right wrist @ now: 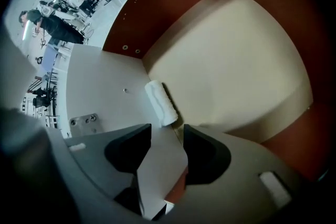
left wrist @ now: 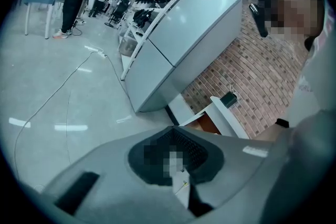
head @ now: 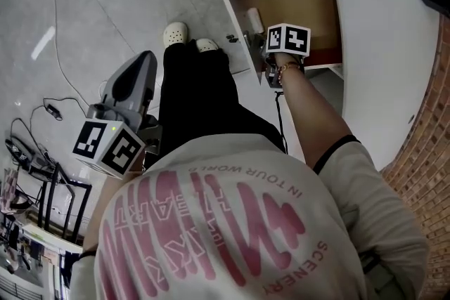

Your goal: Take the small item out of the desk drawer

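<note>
The drawer (head: 309, 3) stands open at the front edge of the desk (head: 394, 46) so you can reach in from above. The small white roll (right wrist: 161, 103) lies against the drawer's front panel, away from that edge. Your right gripper (right wrist: 168, 141) points at it, jaws apart and empty, roll just ahead. Your left gripper (head: 144, 63), jaws together on nothing, hangs well clear of the desk because this pick likely needs one gripper.

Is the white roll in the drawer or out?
In. The roll lies in the drawer corner, ahead of the right gripper's open jaws, ungripped.
</note>
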Demonstrator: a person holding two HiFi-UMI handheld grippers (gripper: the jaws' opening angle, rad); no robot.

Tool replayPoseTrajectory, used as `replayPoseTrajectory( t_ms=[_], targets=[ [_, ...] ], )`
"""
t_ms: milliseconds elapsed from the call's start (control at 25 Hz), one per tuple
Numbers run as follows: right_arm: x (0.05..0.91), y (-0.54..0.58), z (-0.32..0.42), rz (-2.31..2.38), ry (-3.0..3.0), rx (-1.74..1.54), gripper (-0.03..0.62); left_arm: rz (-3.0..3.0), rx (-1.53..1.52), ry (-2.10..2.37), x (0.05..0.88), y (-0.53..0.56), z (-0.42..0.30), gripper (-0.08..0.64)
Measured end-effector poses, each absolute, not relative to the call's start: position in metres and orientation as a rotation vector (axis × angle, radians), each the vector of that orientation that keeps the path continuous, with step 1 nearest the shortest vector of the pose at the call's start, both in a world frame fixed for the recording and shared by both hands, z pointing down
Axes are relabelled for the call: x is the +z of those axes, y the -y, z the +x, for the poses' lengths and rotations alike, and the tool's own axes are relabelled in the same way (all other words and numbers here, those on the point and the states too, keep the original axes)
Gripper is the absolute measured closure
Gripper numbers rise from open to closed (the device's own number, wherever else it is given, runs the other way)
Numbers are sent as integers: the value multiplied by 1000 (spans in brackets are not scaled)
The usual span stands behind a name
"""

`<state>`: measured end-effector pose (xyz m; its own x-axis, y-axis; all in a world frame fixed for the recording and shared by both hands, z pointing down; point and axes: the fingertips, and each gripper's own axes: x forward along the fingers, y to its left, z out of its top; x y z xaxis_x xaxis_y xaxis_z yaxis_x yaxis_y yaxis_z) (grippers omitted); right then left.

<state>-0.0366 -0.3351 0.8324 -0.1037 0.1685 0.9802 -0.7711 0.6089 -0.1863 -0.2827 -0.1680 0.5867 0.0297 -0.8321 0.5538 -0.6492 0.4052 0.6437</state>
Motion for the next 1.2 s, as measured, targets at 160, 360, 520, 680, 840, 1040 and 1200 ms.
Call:
replayPoseTrajectory(
  t_ms=[160, 360, 520, 680, 840, 1040, 1200],
  targets=[
    [838, 342, -41, 512, 1483, 845, 383, 1289, -240, 1701, 590, 167, -274, 557],
    [849, 341, -49, 449, 1480, 845, 373, 1262, -241, 1710, 595, 165, -266, 557],
    [856, 343, -45, 453, 1461, 835, 373, 1257, -243, 1706, 598, 165, -264, 557],
    [861, 344, -42, 456, 1456, 828, 373, 1248, -248, 1706, 601, 165, -263, 557],
    [864, 345, -43, 454, 1461, 822, 374, 1248, -254, 1696, 605, 167, -261, 557],
    [866, 346, -46, 425, 1468, 803, 385, 1250, -257, 1687, 607, 169, -259, 557],
    [868, 346, -47, 397, 1472, 810, 403, 1245, -259, 1687, 609, 170, -260, 557]
  ],
)
